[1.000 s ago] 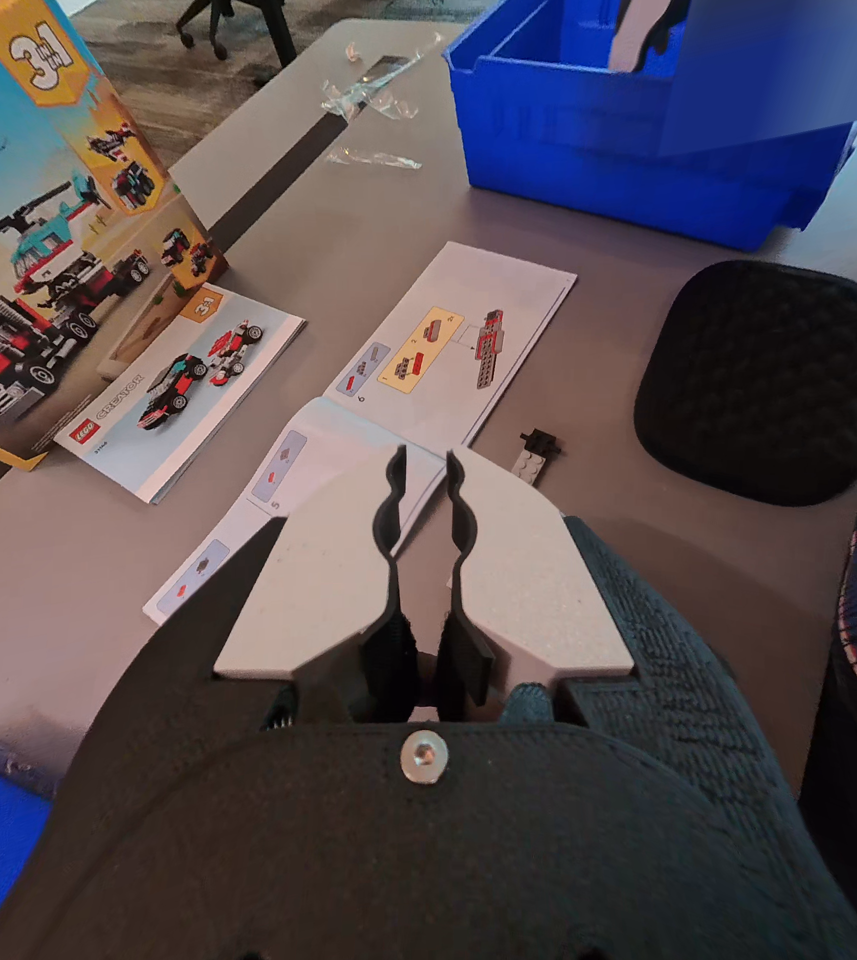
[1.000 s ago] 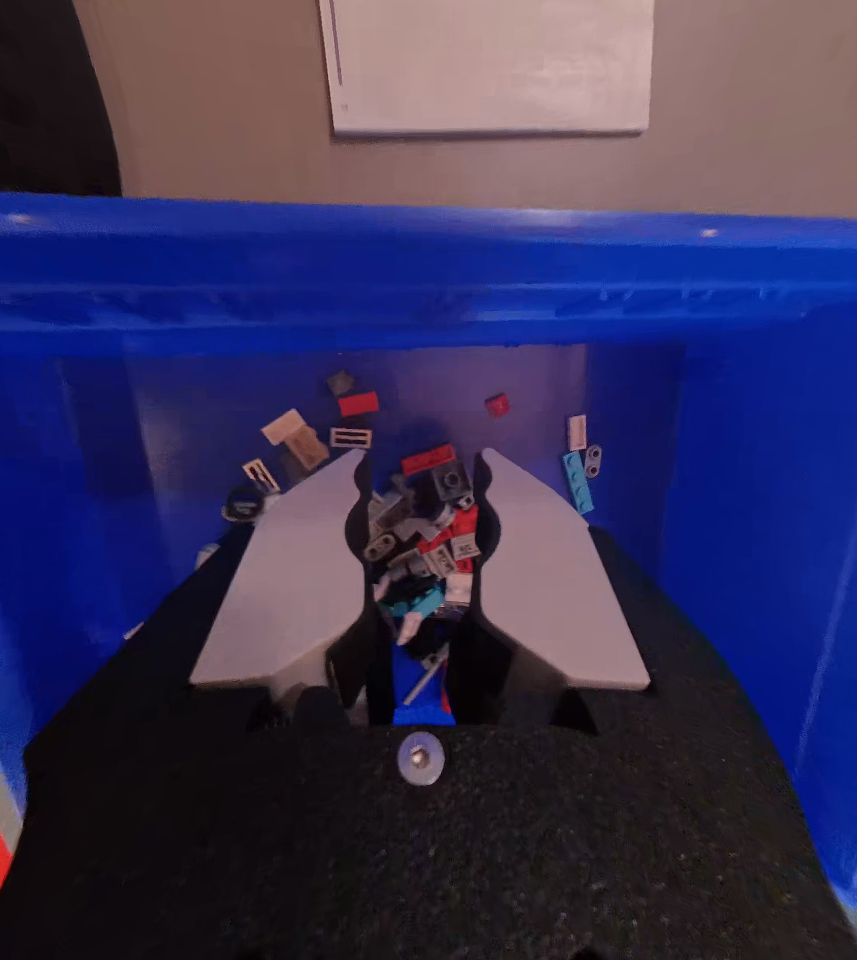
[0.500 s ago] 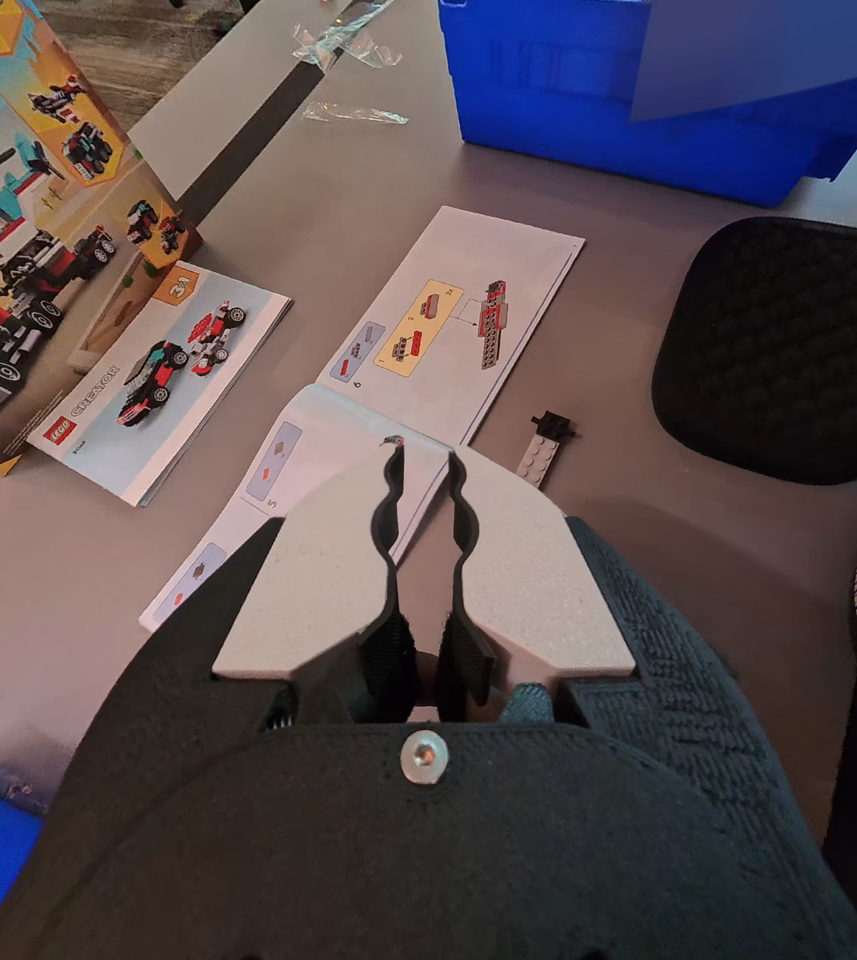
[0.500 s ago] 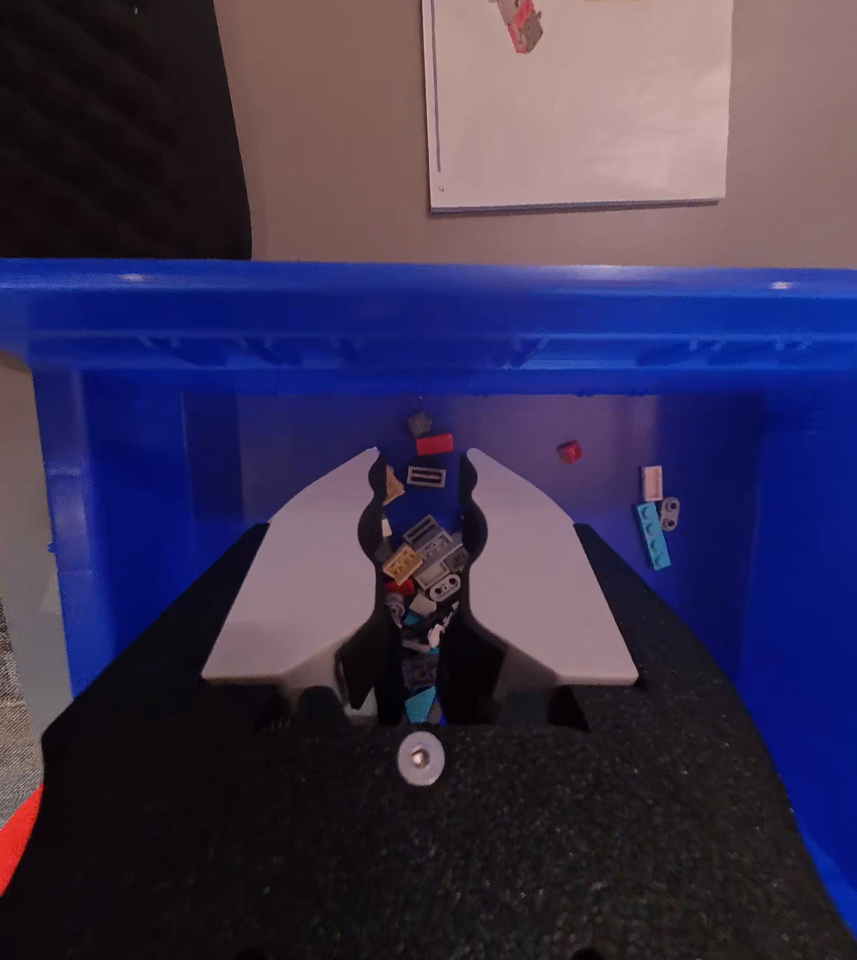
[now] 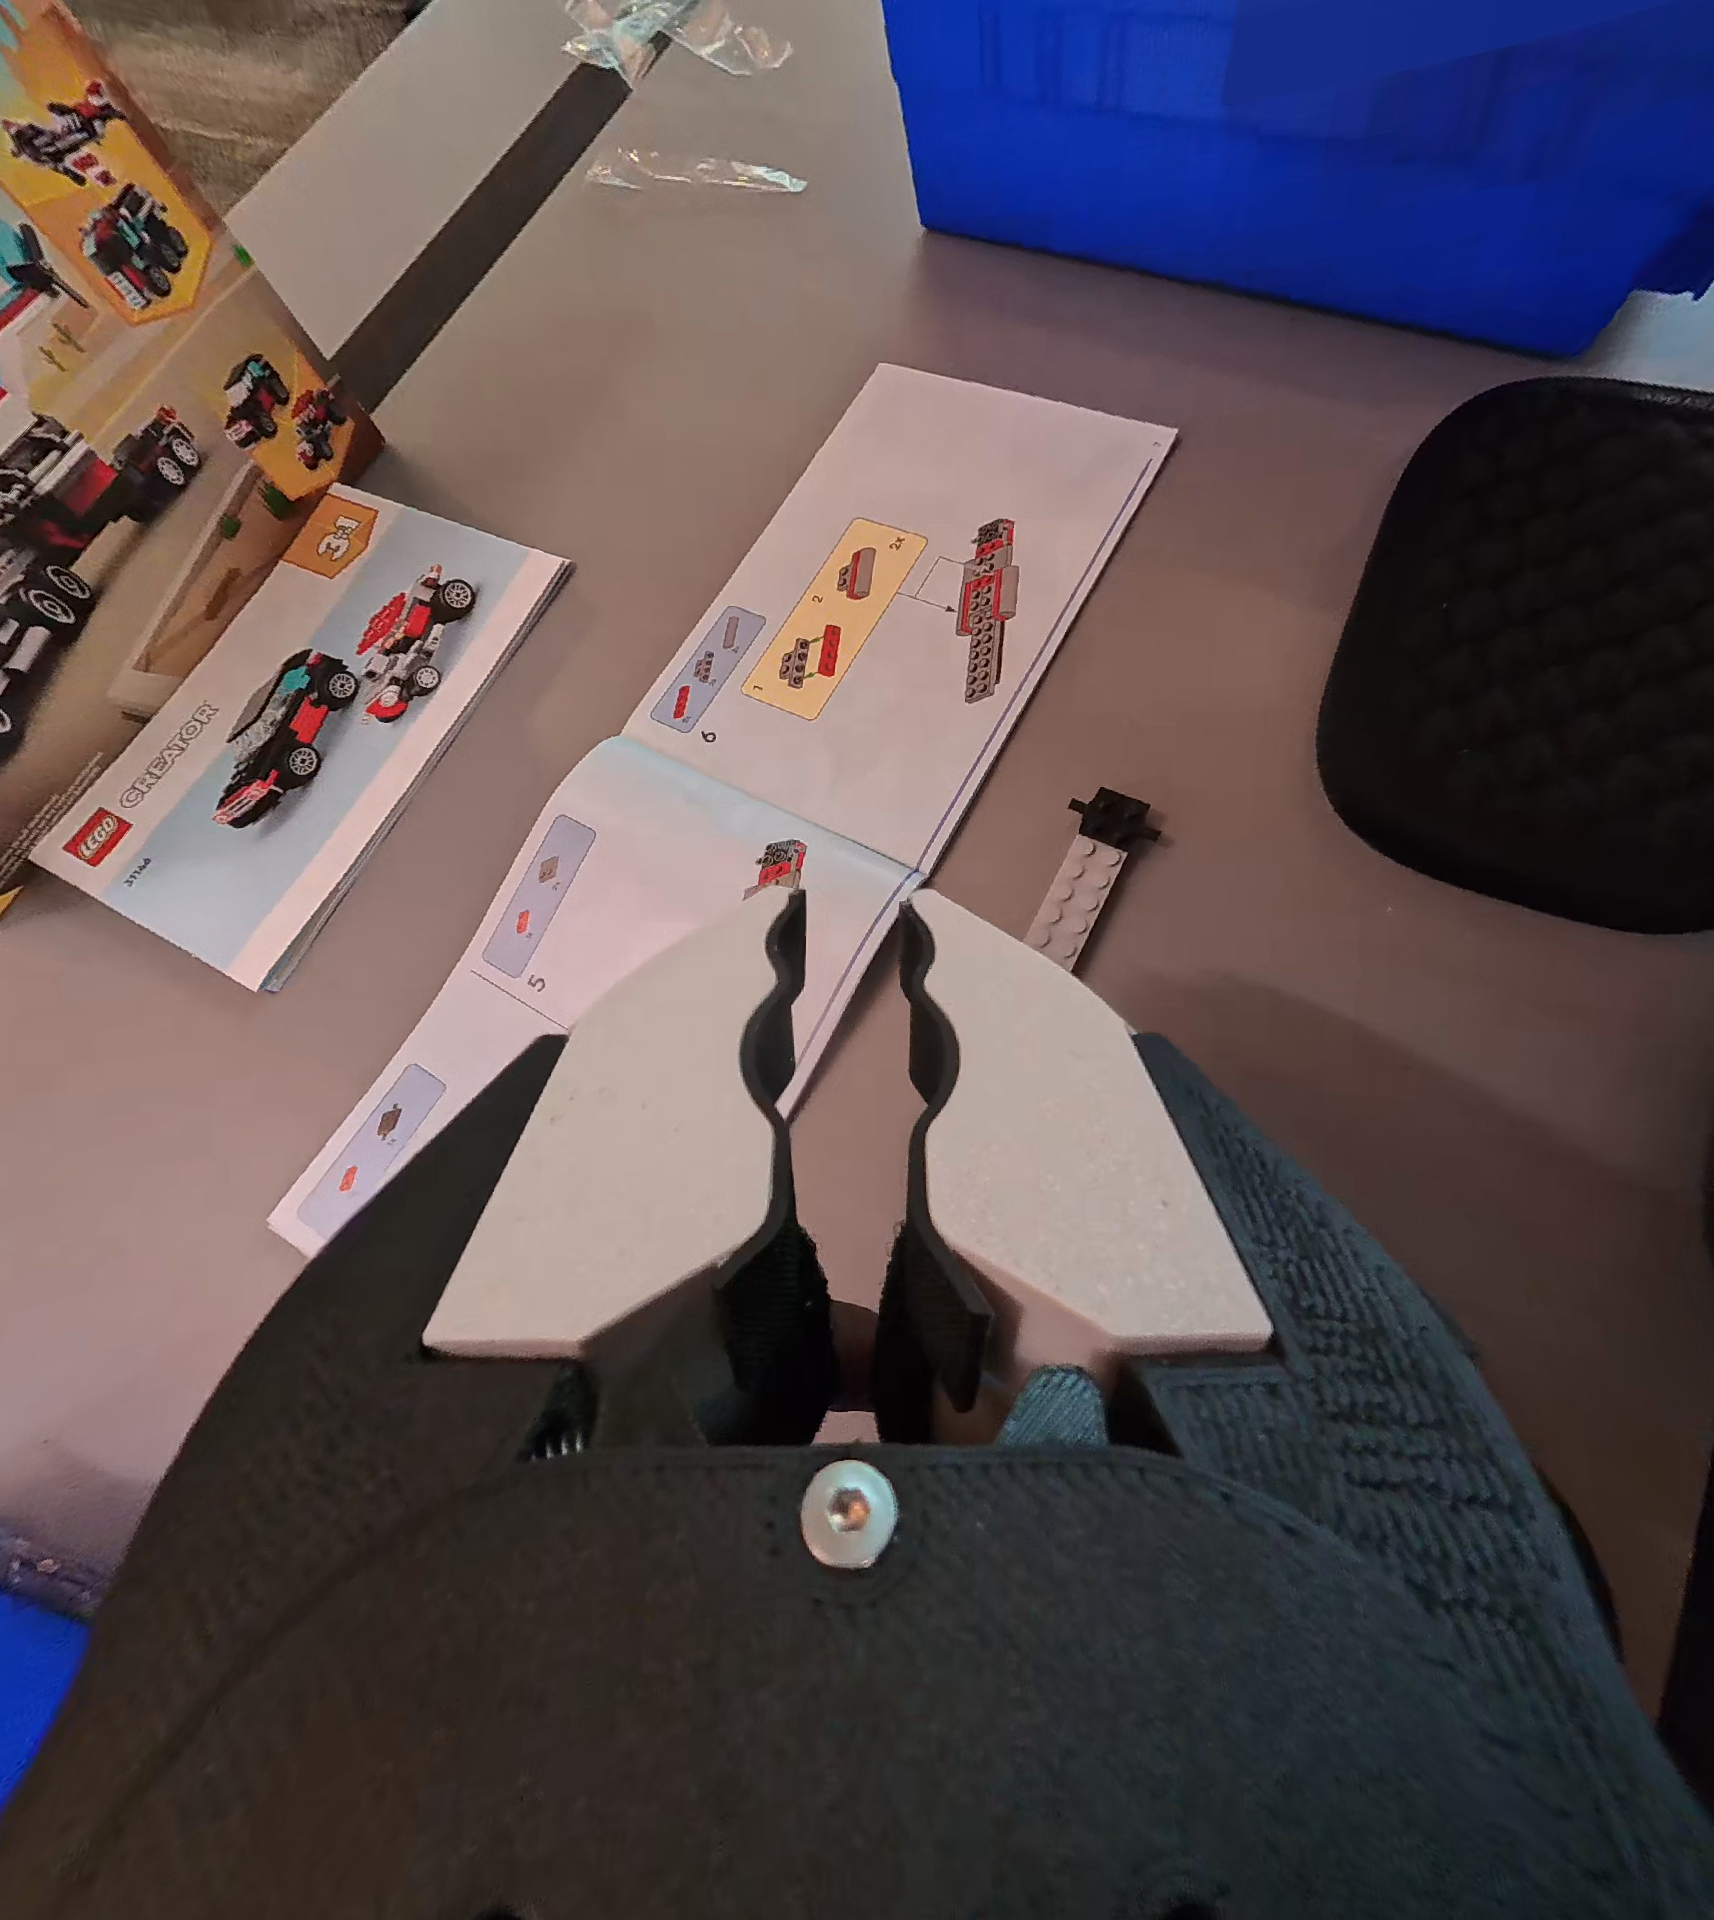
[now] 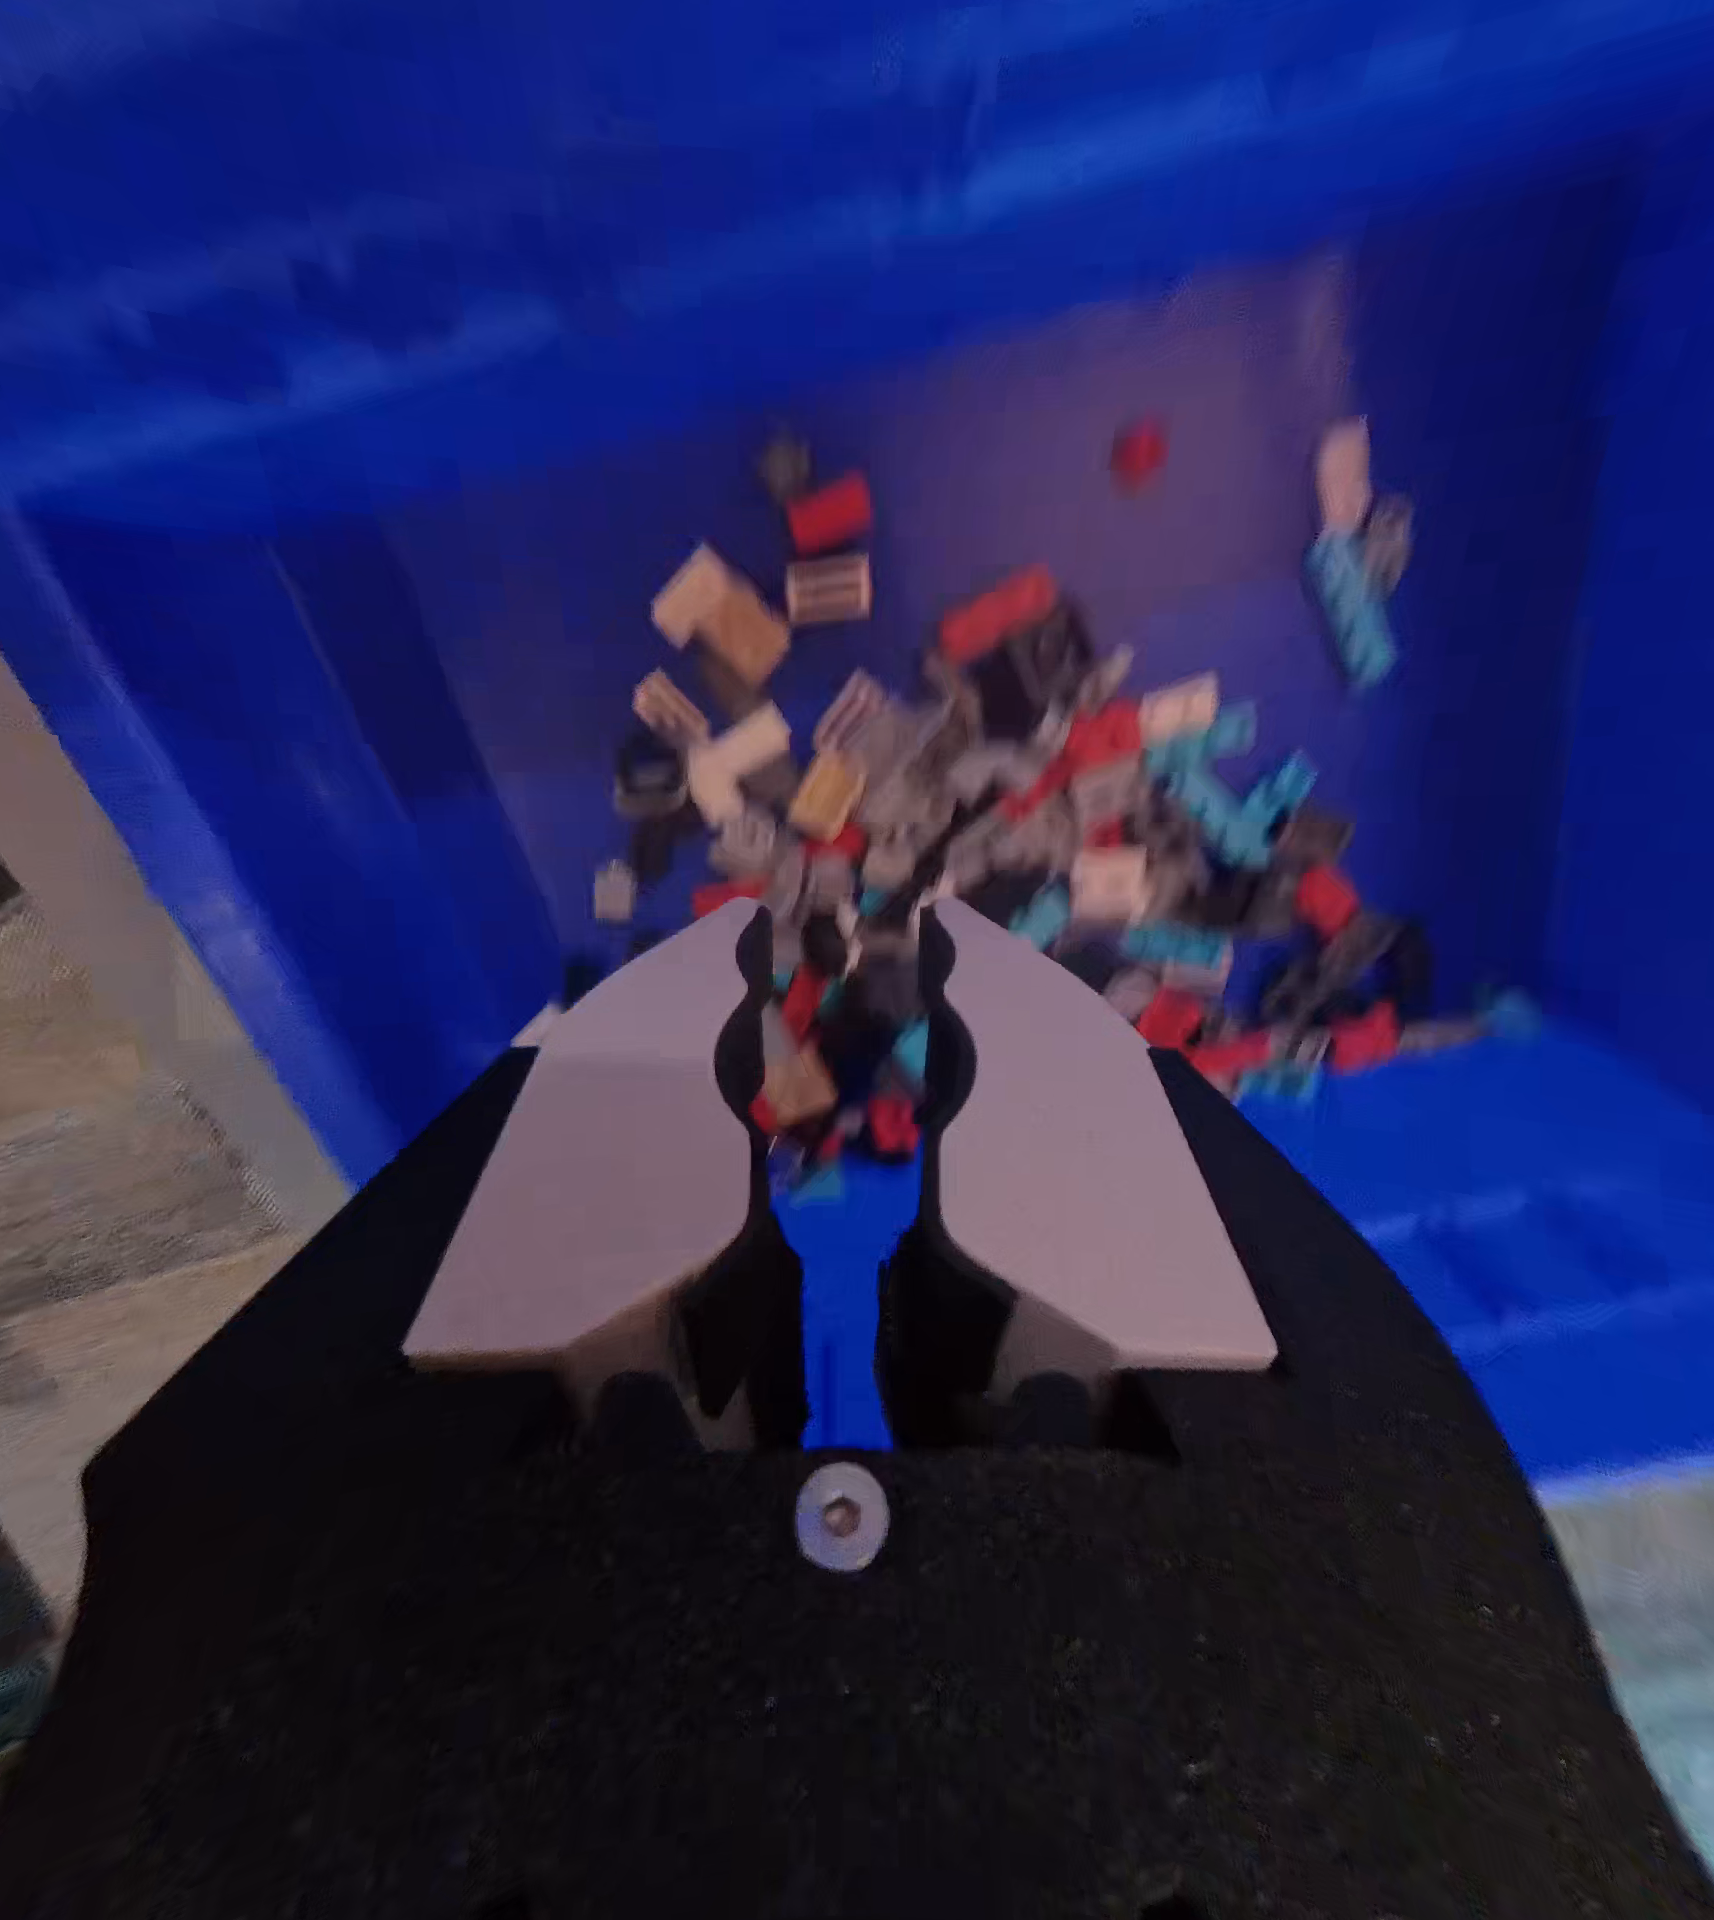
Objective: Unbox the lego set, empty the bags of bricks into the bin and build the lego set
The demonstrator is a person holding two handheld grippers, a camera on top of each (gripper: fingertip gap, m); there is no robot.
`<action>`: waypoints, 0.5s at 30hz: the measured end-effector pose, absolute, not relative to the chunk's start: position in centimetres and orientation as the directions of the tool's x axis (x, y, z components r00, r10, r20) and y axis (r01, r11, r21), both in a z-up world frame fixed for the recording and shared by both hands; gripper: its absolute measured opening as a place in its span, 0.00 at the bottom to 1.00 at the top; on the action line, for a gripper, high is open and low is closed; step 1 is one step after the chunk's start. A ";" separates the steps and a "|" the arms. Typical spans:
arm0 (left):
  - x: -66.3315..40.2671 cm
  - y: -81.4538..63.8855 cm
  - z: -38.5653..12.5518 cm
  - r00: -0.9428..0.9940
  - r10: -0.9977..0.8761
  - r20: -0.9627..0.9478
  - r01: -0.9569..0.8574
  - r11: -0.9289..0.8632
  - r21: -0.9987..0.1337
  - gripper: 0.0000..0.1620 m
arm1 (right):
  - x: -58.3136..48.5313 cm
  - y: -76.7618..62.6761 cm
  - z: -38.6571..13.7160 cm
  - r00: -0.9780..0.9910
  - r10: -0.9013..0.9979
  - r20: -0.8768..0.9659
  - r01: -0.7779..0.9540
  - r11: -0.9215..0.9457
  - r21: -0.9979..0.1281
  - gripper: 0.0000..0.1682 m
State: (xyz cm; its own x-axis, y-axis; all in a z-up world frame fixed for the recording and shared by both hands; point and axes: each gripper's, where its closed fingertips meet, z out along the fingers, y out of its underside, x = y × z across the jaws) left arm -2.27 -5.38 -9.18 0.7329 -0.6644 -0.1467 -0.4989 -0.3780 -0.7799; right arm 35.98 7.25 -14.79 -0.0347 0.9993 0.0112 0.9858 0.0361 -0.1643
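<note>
- While my right gripper (image 6: 840,925) hung with jaws parted and empty over the deep blue plastic bin (image 6: 1663,727), the heap of small hard plastic bricks (image 6: 988,810) lay on its floor: light, stiff, slippery; I judged flat sides the best hold.
- My left gripper (image 5: 851,909), likewise parted and empty, hovered above the open instruction booklet (image 5: 894,582) on the smooth grey table (image 5: 624,343), beside a grey studded plate (image 5: 1076,883).

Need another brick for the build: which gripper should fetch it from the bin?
Right. The right gripper is open over the bricks in the bin; the left gripper sits over the manual.
</note>
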 end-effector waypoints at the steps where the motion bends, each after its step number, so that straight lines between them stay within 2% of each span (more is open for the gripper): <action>1: -2.3 -5.4 -9.4 0.734 -0.665 -0.142 -0.496 -0.381 -0.780 0.10 | 37.4 6.7 -14.8 -0.003 1.000 0.006 0.994 0.004 -0.108 0.16; 3: -2.3 -5.4 -9.7 0.734 -0.666 -0.134 -0.493 -0.387 -0.779 0.10 | 39.3 5.7 -15.0 0.090 0.996 0.005 0.995 -0.090 -0.048 0.17; 6: -2.4 -5.4 -10.2 0.733 -0.668 -0.129 -0.493 -0.391 -0.777 0.11 | 40.1 4.1 -15.4 0.222 0.975 0.013 0.974 -0.221 -0.057 0.21; 8: -2.4 -5.4 -10.3 0.731 -0.670 -0.130 -0.494 -0.389 -0.777 0.11 | 40.7 4.7 -15.7 0.296 0.950 0.104 0.955 -0.290 -0.070 0.21; 11: -2.5 -5.4 -10.2 0.730 -0.670 -0.135 -0.495 -0.381 -0.781 0.11 | 40.0 4.4 -17.1 0.416 0.907 0.070 0.905 -0.406 -0.126 0.20; 15: -2.7 -5.6 -10.2 0.734 -0.666 -0.132 -0.488 -0.382 -0.785 0.11 | 39.5 4.9 -18.6 0.495 0.866 0.067 0.861 -0.479 -0.169 0.28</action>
State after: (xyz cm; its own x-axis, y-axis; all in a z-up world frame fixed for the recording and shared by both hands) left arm -2.71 -5.60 -10.18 0.7339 -0.6662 -0.1325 -0.4883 -0.3818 -0.7847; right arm 39.48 4.95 -18.63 0.4949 0.8664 0.0668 0.8613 -0.4790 -0.1692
